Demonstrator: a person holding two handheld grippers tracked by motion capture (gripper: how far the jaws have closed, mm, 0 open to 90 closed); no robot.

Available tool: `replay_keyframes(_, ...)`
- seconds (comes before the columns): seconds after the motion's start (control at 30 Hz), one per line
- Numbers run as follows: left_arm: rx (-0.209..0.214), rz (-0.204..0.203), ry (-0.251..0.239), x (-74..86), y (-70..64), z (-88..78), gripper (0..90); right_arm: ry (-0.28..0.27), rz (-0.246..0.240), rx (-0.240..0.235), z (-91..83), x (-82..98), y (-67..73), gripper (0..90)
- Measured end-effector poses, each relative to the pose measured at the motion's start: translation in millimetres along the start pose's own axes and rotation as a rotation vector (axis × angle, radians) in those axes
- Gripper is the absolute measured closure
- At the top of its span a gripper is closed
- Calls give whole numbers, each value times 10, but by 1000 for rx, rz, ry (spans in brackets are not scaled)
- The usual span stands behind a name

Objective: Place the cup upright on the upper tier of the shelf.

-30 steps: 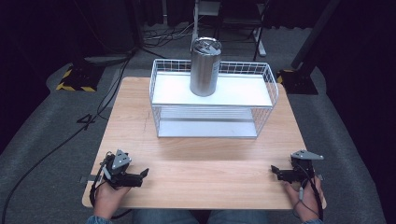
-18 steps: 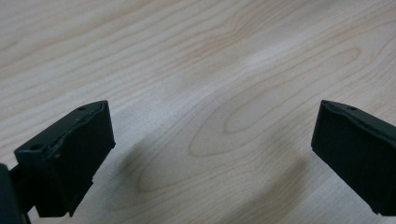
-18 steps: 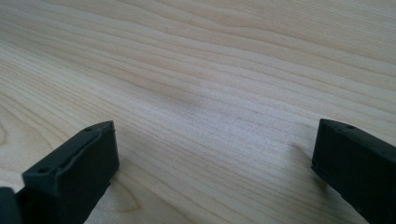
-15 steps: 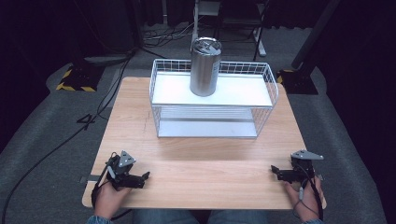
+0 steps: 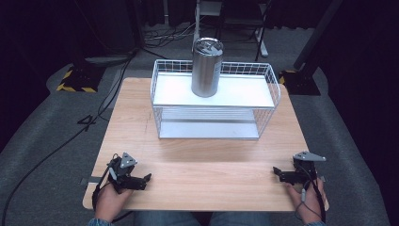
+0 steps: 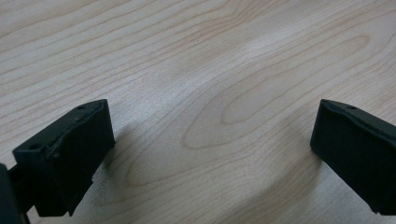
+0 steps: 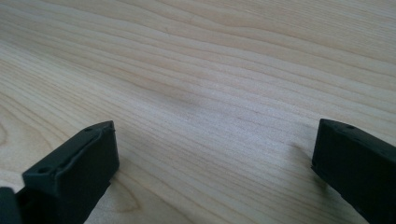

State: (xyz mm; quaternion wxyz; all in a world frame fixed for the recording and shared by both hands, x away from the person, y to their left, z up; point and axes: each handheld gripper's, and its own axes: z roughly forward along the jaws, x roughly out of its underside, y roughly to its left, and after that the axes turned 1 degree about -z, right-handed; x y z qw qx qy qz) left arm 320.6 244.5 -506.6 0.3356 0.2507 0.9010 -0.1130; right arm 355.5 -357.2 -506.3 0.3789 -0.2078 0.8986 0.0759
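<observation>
Now | left hand-held gripper (image 5: pixel 141 180) agape | right hand-held gripper (image 5: pixel 278 173) agape | table (image 5: pixel 207 160)

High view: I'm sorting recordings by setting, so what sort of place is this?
Probably a recording studio or lab, not a home: a wooden table stands on grey carpet before black surroundings, with cables and yellow-black striped stand bases on the floor.

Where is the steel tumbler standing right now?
High view: the steel tumbler stands upright on the wire rack's white top shelf, left of centre, far from both grippers.
</observation>
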Motion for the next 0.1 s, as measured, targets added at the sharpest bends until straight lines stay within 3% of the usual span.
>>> replay_keyframes(0.1,0,1,0,0,0,0,0,0,0,0,0,0,0,5)
